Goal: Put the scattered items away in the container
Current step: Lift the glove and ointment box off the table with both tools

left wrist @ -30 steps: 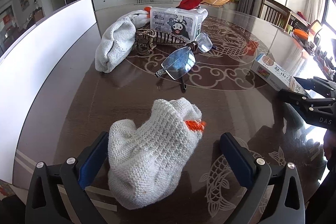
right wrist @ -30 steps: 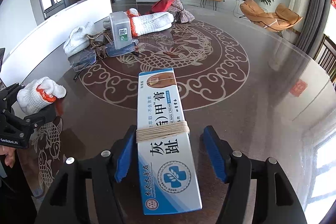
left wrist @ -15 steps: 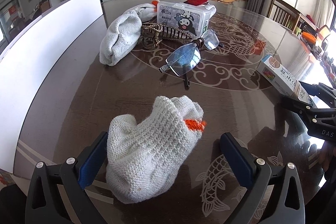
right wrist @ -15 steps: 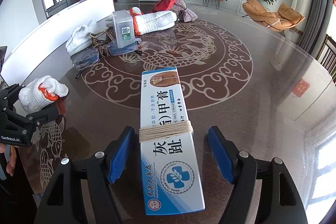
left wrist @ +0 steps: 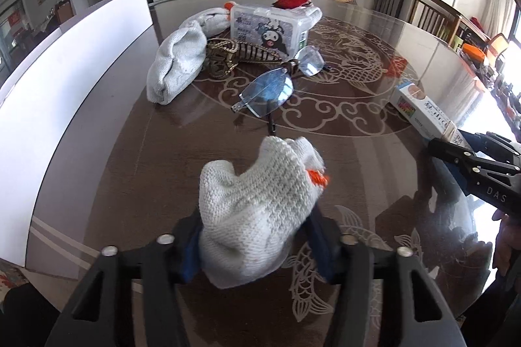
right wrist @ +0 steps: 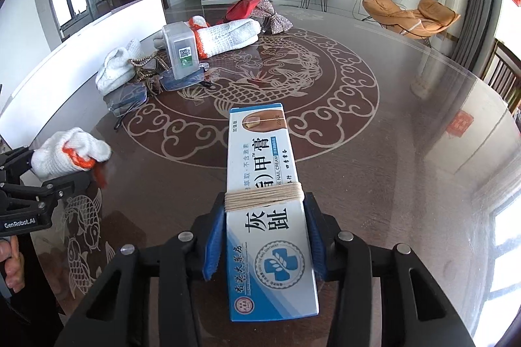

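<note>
left gripper (left wrist: pixel 257 244) at bottom centre of the left wrist view, jaws closing on a white knit glove (left wrist: pixel 260 210) with an orange cuff edge; blue pads pressed into the fabric on both sides. glove bunched between the fingers, bulging up and forward past the fingertips, over the dark glass-topped table (left wrist: pixel 130 171). same glove seen at the left edge of the right wrist view, gripped there.

right gripper (right wrist: pixel 265 236) at bottom centre of the right wrist view, jaws closing on a blue and white nail cream box (right wrist: pixel 267 210); pads against both long sides, just below a band of twine (right wrist: pixel 263 199) wound round the box. box lying lengthwise along the fingers, far end reaching toward frame centre, near end past the pads toward the camera.

upper centre of the left wrist view: eyeglasses (left wrist: pixel 270 90), a second white glove (left wrist: pixel 176 67), a beaded brown item (left wrist: pixel 241 55) and a clear plastic box with a cartoon label (left wrist: pixel 270 29), clustered close together, well apart from both grippers. long white container wall (left wrist: pixel 65 70) along the left edge.
</note>
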`<state>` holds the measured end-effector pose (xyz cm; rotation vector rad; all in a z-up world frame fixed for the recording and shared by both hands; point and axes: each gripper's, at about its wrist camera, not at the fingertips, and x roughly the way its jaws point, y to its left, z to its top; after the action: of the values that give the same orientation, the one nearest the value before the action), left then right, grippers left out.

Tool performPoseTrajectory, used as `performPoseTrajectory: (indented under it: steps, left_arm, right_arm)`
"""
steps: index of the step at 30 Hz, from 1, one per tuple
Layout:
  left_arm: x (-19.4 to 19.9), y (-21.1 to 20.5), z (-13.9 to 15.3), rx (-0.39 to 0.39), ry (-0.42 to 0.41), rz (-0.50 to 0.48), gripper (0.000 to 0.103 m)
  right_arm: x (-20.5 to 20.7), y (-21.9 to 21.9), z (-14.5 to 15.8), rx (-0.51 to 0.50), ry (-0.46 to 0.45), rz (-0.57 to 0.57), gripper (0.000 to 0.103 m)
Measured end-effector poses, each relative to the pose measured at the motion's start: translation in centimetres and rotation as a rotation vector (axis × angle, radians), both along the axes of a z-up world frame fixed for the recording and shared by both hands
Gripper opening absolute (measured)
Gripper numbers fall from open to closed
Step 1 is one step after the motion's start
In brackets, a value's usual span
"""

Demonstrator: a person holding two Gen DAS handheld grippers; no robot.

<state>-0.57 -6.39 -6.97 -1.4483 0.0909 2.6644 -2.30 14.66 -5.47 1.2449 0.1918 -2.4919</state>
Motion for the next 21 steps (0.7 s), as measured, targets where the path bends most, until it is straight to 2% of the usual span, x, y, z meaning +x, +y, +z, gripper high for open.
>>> performPoseTrajectory:
  steps: [5,11,14,21]
  left_arm:
    - [1.0,-0.5,0.9,0.141,-0.017,-0.013,0.034]
    - [2.6,-0.9,1.9,0.18,-0.028,-0.005,0.034]
    - [3.4,-1.2,2.4,0.183,-0.021,-0.013,0.034]
    - [4.3,-2.7,3.2,0.238,-0.03,-0.013,0.034]
  right_arm:
    - [2.2,0.5,1.1,-0.11,-0.054,-0.037,0.044]
    - [4.9,-1.2,2.6,-0.175,-0.093,-0.045,0.044]
    - [5.9,-2.7,2.7,-0.171,-0.104,-0.021,0.044]
    - [6.7,-5.1,4.0,-0.209,-0.114,0.001,0.044]
